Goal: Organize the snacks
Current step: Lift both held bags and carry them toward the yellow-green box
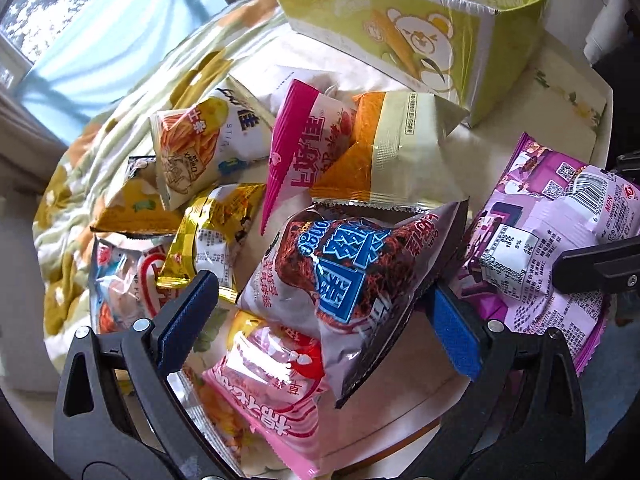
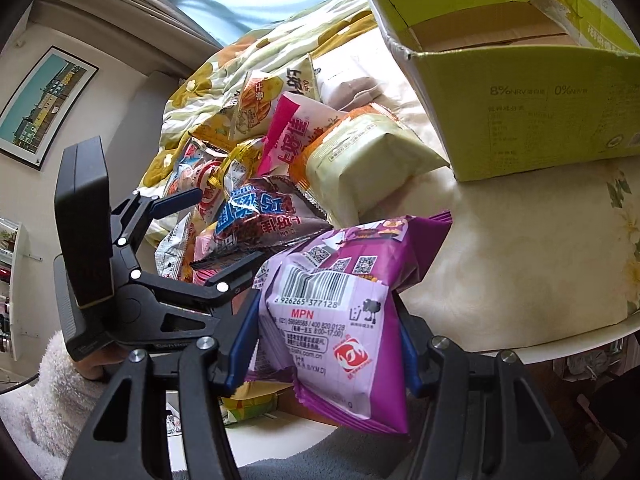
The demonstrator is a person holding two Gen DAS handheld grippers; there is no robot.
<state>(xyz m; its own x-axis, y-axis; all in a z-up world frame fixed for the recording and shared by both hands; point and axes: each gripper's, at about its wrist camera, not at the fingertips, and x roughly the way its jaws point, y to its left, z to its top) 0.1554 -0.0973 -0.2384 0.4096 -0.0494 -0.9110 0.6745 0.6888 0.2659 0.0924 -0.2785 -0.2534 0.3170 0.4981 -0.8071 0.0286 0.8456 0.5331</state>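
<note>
both grippers are ours, one in each hand, and we place everything against the green box (image 2: 516, 104), which stands open at the far side of the table (image 2: 520, 280).

our right gripper (image 2: 326, 344) is clenched on a purple bag (image 2: 340, 300); its blue pads press the bag from both sides, barcode side facing the camera. the bag is held up on the near side of the box, apart from it, with bare tablecloth between the two. in the left wrist view the same purple bag (image 1: 556, 240) sits below the green box (image 1: 420, 40), with one black finger (image 1: 600, 268) of the right gripper lying across it.

our left gripper (image 1: 320, 320) is spread wide around a brown bag (image 1: 352, 280) with blue lettering. the right pad touches or nearly touches the bag's edge; the left pad is apart from it, so the bag is not squeezed. this brown bag lies nearer to us than the box, on top of the heap.

between the brown bag and the box lie a cream and orange bag (image 1: 384, 152) and a pink bag (image 1: 304, 144); the cream one comes closest to the box, its corner just beside the box wall. farther from the box are a yellow and white bag (image 1: 192, 148) and a gold bag (image 1: 208, 236). a light pink bag (image 1: 272, 384) lies partly under the brown one, on the side away from the box.
</note>
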